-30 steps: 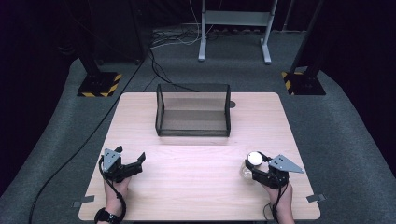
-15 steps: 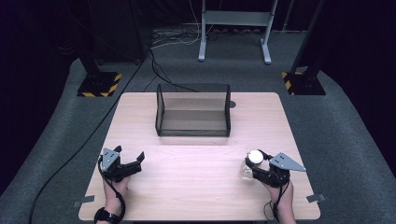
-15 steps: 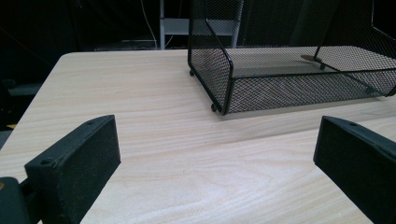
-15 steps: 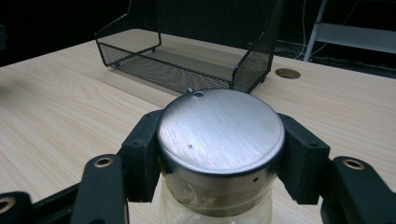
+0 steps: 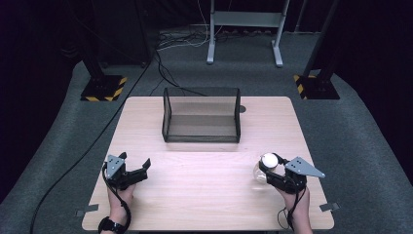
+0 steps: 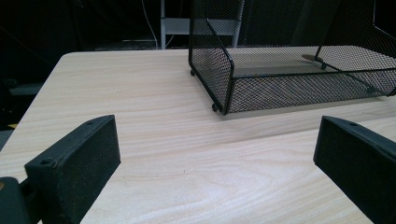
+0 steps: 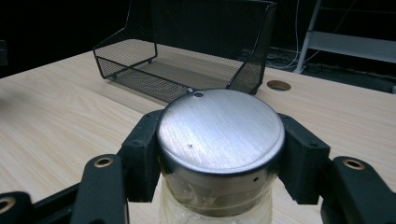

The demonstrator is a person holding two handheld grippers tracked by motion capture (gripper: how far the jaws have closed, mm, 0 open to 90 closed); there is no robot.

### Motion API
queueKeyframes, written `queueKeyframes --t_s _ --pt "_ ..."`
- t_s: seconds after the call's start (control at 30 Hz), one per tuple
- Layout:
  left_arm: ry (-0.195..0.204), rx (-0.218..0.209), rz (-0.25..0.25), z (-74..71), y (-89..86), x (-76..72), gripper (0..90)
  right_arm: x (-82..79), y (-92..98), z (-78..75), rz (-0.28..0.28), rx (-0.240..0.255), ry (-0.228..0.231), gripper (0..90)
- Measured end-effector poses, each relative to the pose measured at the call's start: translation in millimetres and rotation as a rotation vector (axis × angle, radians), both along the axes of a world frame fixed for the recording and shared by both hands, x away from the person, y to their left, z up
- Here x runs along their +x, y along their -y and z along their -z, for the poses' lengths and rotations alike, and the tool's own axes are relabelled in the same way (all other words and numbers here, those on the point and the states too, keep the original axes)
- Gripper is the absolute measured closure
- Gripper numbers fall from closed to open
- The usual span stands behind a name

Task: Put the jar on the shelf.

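A clear glass jar [image 5: 263, 170] with a round silver metal lid [image 7: 220, 129] stands upright near the table's front right. My right gripper [image 5: 270, 168] is shut on the jar, its black pads [image 7: 303, 156] pressed against both sides of the lid. At the front left, my left gripper [image 5: 134, 165] rests low over the wood, open, with bare tabletop between its pads [image 6: 77, 161]. A black wire-mesh basket [image 5: 202, 116] with its open side toward me sits at the middle back of the table; it holds nothing that I can see.
The light wooden table [image 5: 204, 190] has a round cable hole [image 5: 242, 109] behind the basket's right corner. A metal stand [image 5: 243, 19] and two posts on striped bases [image 5: 102, 87] stand on the dark floor beyond, with cables trailing.
The right gripper with the jar has shifted very slightly. The left gripper has not moved.
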State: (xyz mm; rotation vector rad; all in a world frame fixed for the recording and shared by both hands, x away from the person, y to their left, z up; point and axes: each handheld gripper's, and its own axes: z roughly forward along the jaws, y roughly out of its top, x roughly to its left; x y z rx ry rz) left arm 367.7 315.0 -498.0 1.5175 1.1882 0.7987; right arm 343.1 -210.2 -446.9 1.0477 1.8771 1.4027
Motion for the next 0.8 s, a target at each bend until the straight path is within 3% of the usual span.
queueKeyframes --t_s 0.8 --pt "-0.006 0.008 -0.004 1.0 -0.6 0.5 0.0 3.1 -1.2 -5.8 0.019 0.005 0.006 38.7"
